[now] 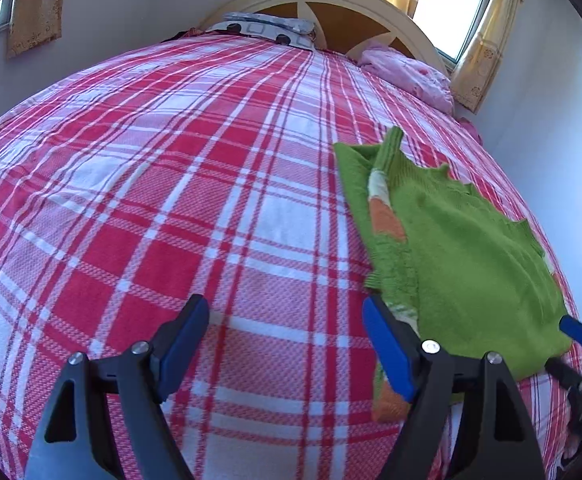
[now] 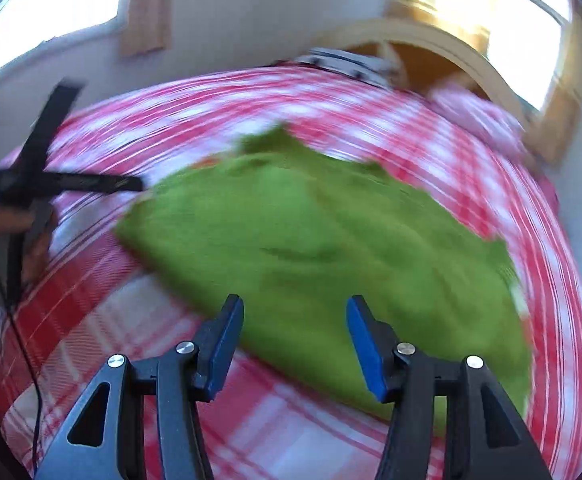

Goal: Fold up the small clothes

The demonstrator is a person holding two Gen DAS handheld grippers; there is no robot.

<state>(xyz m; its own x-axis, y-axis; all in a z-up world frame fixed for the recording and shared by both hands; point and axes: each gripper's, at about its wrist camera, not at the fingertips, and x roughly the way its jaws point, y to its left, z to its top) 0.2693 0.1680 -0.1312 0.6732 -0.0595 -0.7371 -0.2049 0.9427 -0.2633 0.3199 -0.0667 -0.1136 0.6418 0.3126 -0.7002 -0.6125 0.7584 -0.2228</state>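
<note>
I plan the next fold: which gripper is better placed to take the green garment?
Probably right: the right gripper is open directly over the green garment; the left gripper mostly faces bare bedsheet.

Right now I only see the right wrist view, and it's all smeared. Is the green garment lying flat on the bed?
Observer: Yes. The left wrist view is sharp, and the green garment lies flat on the plaid bedspread.
Operator: Anything besides green on it?
Observer: An orange and white patch shows along its left edge.
Operator: Are the left tongs holding anything?
Observer: No. The left tongs are open at the garment's near left corner, with only bedspread showing between them.
</note>
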